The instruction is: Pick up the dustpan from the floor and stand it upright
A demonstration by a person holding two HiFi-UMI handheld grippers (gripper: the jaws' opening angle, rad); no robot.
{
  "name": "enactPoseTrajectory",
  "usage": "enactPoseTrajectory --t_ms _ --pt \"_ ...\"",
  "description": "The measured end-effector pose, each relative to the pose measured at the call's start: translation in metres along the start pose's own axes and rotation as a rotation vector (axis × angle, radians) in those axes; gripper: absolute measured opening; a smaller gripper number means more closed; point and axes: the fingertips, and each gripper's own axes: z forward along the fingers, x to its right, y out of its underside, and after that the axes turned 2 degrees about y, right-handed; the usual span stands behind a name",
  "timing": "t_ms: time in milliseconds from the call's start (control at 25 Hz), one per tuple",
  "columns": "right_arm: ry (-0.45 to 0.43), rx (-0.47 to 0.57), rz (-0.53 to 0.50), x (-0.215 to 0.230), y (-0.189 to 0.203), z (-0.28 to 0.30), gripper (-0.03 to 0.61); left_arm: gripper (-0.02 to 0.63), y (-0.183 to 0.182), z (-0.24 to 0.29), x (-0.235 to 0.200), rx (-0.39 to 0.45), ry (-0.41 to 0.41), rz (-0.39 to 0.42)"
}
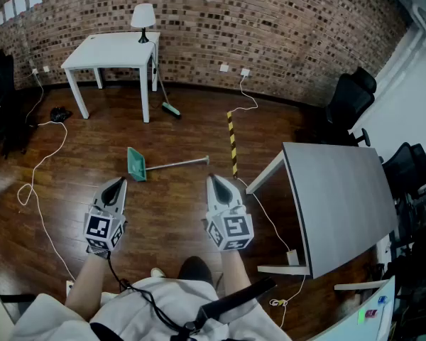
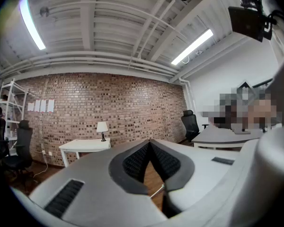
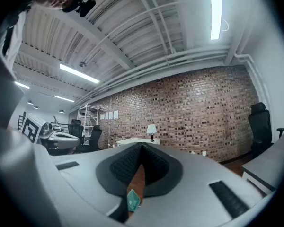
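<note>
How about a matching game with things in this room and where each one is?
Things:
1. dustpan
2. lamp
3. broom
4. black chair

Places:
A. standing on the white table
B. in the corner by the end of the brick wall
C. lying flat on the floor
D. leaning against the white table

Pairs: 1-C, 2-A, 3-D, 4-B

Dustpan — mere sliver behind right tool
</note>
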Motion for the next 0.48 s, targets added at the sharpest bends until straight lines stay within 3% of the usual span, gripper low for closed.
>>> enactPoseTrajectory --t_ms 240,480 --pt "0.008 -0.005 0.009 0.018 0.004 0.026 -0.022 0.005 0.006 0.026 -0.02 -0.019 -0.012 0.002" --pt "0.004 -0.006 0.006 0.064 0.022 0.092 -0.021 0.005 0.02 0.095 -0.042 -0.047 -0.024 0.016"
